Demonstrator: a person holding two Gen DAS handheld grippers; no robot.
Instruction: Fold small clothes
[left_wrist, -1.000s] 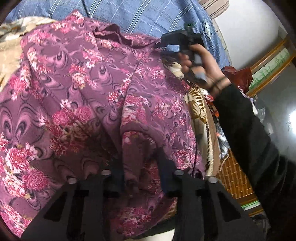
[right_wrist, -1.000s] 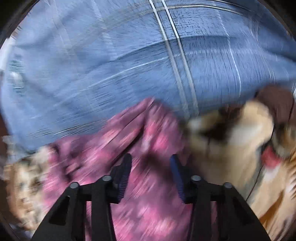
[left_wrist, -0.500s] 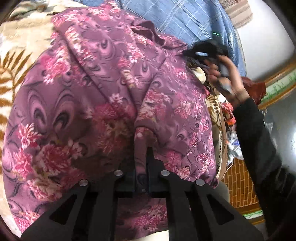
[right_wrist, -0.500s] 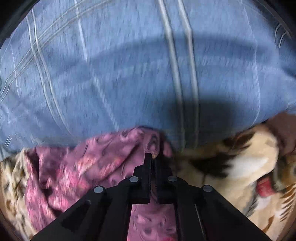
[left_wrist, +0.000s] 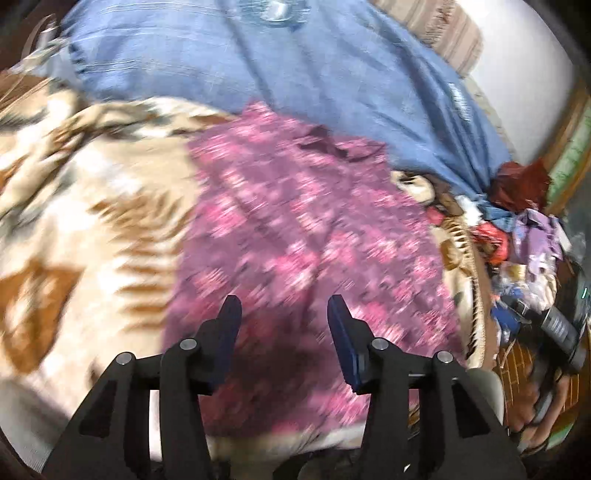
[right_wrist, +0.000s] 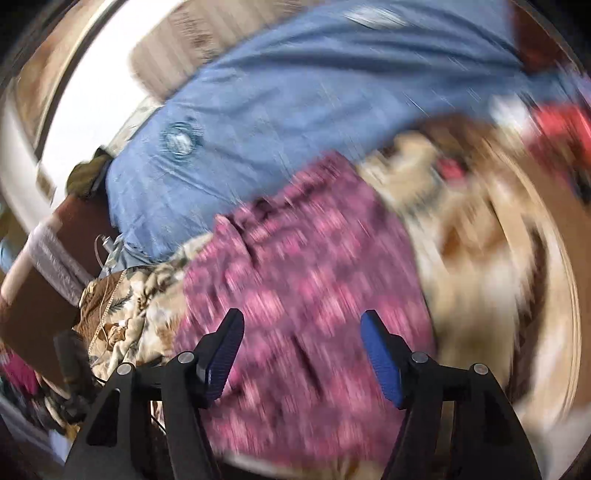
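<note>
A purple garment with pink flowers (left_wrist: 303, 236) lies spread on a beige and brown blanket (left_wrist: 92, 221); both views are smeared by motion. My left gripper (left_wrist: 283, 306) hovers over the garment's near edge. Its jaws are opening, and nothing is between the blue pads. In the right wrist view the same garment (right_wrist: 314, 295) fills the middle below my right gripper (right_wrist: 303, 321). Those jaws are also opening wide, with no cloth pinched between them. The garment's far edge touches a blue checked quilt (left_wrist: 295, 66).
The blue quilt (right_wrist: 314, 92) is bunched along the back of the bed, against a white wall (left_wrist: 517, 55). A heap of mixed clothes (left_wrist: 532, 236) and a woven brown basket (left_wrist: 517, 365) sit off the bed's right side. The blanket (right_wrist: 461, 258) runs to the bed edge.
Both grippers were shut on folds of the purple garment; both have let go and opened. Both have drawn back from it, the right one swinging far aside. The garment now lies flatter.
</note>
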